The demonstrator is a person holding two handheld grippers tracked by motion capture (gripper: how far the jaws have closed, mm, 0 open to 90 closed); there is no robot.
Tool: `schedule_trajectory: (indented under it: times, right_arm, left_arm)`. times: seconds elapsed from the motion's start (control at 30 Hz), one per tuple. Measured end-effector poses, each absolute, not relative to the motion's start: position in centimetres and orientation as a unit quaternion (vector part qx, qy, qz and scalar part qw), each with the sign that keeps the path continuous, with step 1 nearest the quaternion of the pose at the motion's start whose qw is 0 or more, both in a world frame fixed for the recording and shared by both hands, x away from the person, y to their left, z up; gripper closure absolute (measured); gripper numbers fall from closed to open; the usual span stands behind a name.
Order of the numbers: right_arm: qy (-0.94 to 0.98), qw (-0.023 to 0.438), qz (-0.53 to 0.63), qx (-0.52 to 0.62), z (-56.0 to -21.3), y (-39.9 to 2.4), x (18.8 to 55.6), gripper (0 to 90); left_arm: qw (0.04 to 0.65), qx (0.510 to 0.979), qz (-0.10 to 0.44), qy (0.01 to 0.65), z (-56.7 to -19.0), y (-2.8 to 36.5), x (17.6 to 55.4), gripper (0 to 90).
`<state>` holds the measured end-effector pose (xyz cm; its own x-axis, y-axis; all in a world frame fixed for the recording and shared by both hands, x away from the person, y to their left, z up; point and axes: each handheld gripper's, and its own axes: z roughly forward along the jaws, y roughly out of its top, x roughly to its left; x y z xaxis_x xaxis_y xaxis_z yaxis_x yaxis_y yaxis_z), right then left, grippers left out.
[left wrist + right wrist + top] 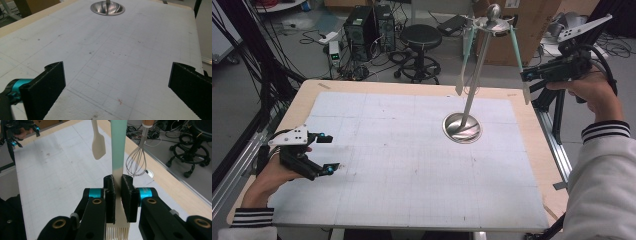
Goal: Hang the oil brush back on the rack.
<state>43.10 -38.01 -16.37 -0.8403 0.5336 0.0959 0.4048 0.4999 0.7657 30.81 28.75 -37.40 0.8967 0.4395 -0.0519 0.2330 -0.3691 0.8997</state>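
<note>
Black jaws of right gripper point(118, 195) clamp the hanging brush point(118, 150).

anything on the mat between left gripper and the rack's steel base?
Nothing: bare gridded mat from the open left gripper up to the steel base, per the left gripper view.

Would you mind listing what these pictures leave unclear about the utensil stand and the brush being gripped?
- Brush: in the right gripper view the right gripper hides its neck, and the bottom edge cuts off the bristles.
- Its hook on the stand: too small in the high view to tell whether the brush still hangs.
- Whisk: the handle is cut off by the top edge of the right gripper view.
- Stand base: the pole is cut off by the top edge of the left gripper view.
</note>
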Motion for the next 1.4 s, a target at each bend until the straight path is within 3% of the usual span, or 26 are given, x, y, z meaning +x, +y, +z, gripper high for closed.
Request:
schedule_trajectory:
  times: [0.27, 0.33, 0.43, 0.83, 1.4]
  right_arm:
    - [0.861, 0.086, 0.414, 0.282, -16.6, -37.3, 43.1, 77.4]
    - [0.854, 0.107, 0.420, 0.287, -16.7, -37.2, 42.9, 61.4]
    - [0.858, 0.112, 0.410, 0.287, -16.7, -36.9, 42.4, 57.8]
    - [0.853, 0.135, 0.414, 0.289, -17.5, -36.0, 39.1, 0.0]
    - [0.827, 0.140, 0.473, 0.270, -23.5, -34.5, 34.3, 0.0]
  left_arm:
    - [0.526, 0.820, 0.099, 0.205, -37.3, 28.8, 30.8, 1.6]
    - [0.528, 0.818, 0.098, 0.206, -37.2, 28.9, 30.8, 1.7]
    - [0.531, 0.816, 0.099, 0.206, -37.1, 29.0, 30.8, 1.6]
    - [0.533, 0.815, 0.101, 0.203, -36.9, 28.9, 30.4, 1.6]
    - [0.535, 0.816, 0.101, 0.195, -36.9, 28.7, 30.2, 1.7]
